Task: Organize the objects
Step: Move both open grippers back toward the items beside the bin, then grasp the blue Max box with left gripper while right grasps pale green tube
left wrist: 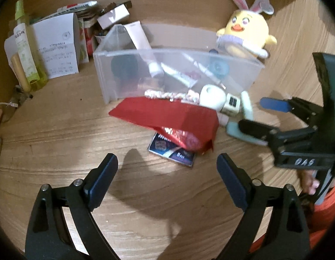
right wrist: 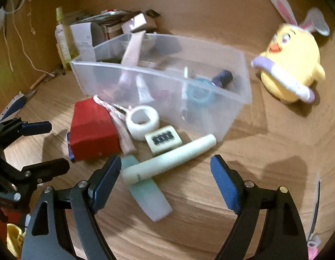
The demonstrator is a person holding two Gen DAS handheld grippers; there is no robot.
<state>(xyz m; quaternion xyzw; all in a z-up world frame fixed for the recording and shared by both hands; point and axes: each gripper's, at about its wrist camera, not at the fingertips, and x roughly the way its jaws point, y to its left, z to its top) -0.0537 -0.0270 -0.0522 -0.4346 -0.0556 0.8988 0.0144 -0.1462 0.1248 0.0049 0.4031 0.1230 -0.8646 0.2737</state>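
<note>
Right wrist: clear bin [right wrist: 236,99] (tubes [right wrist: 132,52] inside)

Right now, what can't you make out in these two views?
- Booklet: left wrist view, mostly covered by the red box.
- Items inside the clear bin: both views, smeared by its cloudy wall and blur.
- Print on the paper: left wrist view, too small.
- Hair clip: right wrist view, cut off by the edge.

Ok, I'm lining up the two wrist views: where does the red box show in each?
Left wrist: red box sits centre frame, just in front of the clear bin.
Right wrist: red box lies left of centre, at the bin's near-left corner.
Shared landmark: yellow chick plush, upper right in both.
</note>
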